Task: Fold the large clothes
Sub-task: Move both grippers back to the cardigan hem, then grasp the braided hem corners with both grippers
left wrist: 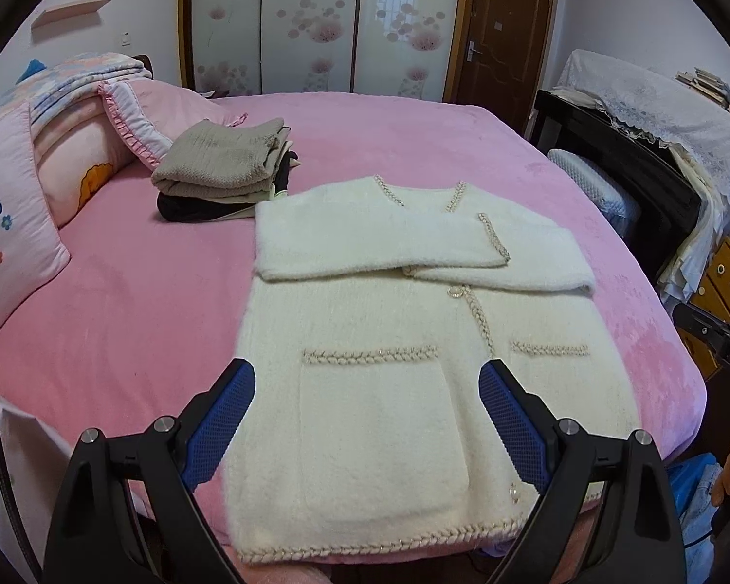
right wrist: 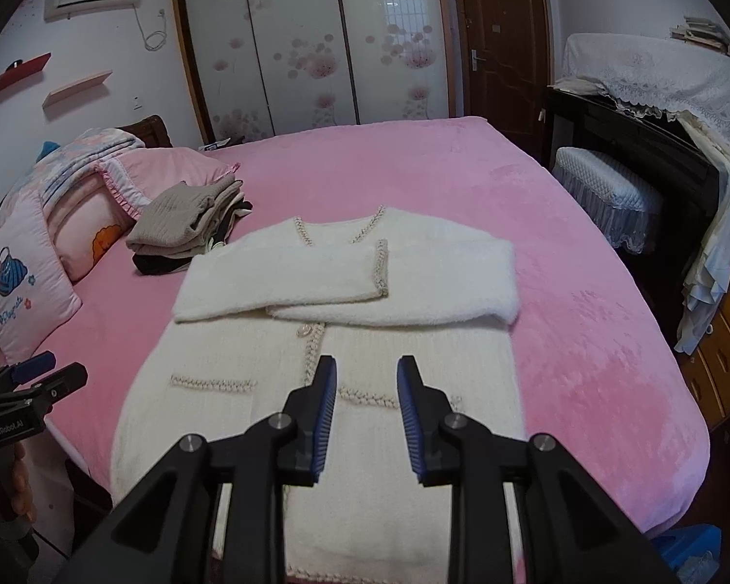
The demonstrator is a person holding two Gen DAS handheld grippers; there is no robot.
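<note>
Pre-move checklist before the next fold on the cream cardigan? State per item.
1. Both sleeves folded across the cream cardigan's chest: ok.
2. Left gripper jaws open and empty: ok.
3. Right gripper jaws apart, nothing between them: ok.
4. Both grippers held above the cardigan, not touching it: ok.
5. Hem flat and square at the near edge of the pink bed: cannot tell, the right corner is hidden behind the gripper.
6. Stack of folded clothes apart from the cardigan's shoulder: cannot tell, they look touching or overlapping.
</note>
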